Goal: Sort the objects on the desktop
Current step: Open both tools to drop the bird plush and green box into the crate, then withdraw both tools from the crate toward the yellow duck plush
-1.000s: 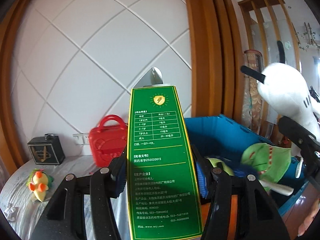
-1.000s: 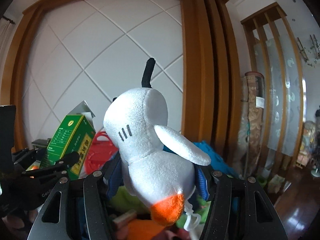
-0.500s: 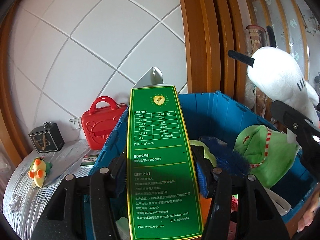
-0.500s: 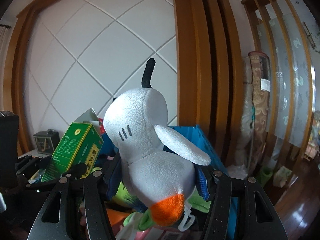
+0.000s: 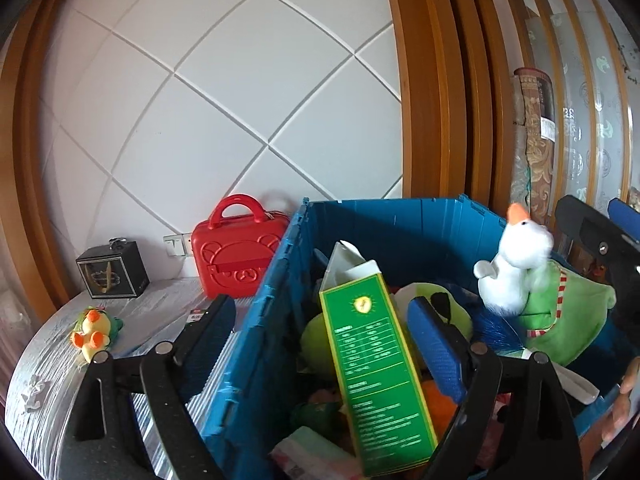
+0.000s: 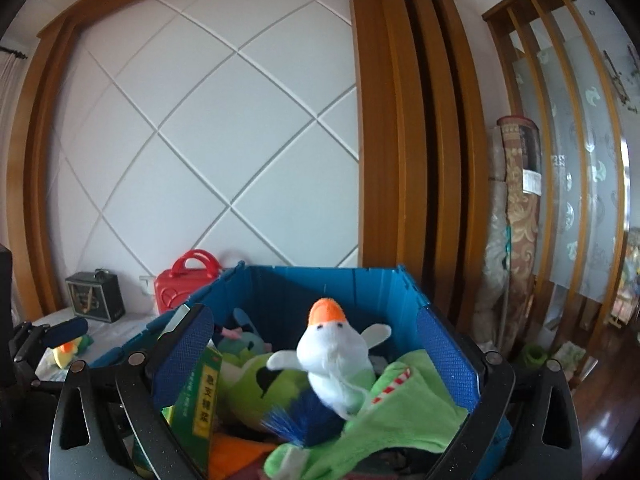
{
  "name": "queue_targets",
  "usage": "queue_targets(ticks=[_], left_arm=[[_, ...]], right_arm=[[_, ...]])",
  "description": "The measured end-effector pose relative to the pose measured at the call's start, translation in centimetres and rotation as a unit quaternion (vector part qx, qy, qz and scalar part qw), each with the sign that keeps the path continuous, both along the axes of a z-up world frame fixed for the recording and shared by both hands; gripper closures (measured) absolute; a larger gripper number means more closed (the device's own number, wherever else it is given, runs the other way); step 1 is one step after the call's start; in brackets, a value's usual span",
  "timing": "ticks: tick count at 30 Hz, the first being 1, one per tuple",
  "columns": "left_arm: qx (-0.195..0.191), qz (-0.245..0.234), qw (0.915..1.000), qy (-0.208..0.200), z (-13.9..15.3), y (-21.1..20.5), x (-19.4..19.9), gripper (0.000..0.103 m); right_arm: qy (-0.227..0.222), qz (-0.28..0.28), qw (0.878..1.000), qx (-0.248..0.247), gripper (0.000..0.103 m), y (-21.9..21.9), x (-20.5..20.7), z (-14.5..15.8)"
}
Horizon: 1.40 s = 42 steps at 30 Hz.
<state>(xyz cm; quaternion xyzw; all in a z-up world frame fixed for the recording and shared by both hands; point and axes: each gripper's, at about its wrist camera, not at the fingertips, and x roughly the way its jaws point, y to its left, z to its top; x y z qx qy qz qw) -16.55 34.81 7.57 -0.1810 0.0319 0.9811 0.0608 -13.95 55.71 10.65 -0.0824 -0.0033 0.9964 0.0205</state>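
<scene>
**Both grippers letting go over the blue crate**

The left gripper (image 5: pixel 320 340) has its jaws opening. The green box (image 5: pixel 372 364) is between them but the blue pads stand clear of its sides. The box leans inside the blue crate (image 5: pixel 256 344), its torn white top toward the far wall and its lower end among the things already piled there.

The right gripper (image 6: pixel 316 356) also has its jaws opening, spread wide, with nothing pressed between the pads. The white plush duck (image 6: pixel 334 356) is between and beyond them, upright with its orange beak up and wings out, blurred, over the green plush toy (image 6: pixel 404 404) in the crate. In the left wrist view the duck (image 5: pixel 512 264) is near the crate's right side.

Outside the crate, on the silver-covered table (image 5: pixel 48 384), a red case (image 5: pixel 236 256) stands against the white wall, a small black box (image 5: pixel 112 270) is to its left, and a yellow plush toy (image 5: pixel 94 330) lies nearer.
</scene>
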Motion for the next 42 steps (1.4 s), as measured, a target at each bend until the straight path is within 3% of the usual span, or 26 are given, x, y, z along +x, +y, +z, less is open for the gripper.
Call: queue_targets(ticks=[9,17,22,32,42], left_arm=[[0.008,0.02,0.9994,0.026,1.1,-10.1,2.4,0.012],[-0.001,0.061,0.9981,0.005,0.2,-24.3,4.5,0.011],[0.004,0.113,0.9932,-0.029,-1.5,-32.5,4.8,0.011],[0.03,0.22,0.9718,-0.079,-5.3,-43.4,1.7,0.011],[0.042,0.301,0.9388,-0.163,-12.1,-50.5,-5.9,0.011]], right_arm=[[0.03,-0.01,0.999,-0.007,0.0,-7.1,2.1,1.9],[0.04,0.031,0.999,-0.007,0.0,-20.6,3.7,2.2],[0.01,0.068,0.998,0.004,0.0,-28.6,2.9,0.9],[-0.055,0.168,0.984,0.022,0.0,-38.2,-4.1,-2.5],[-0.165,0.234,0.958,0.028,0.0,-43.9,-16.3,-9.6]])
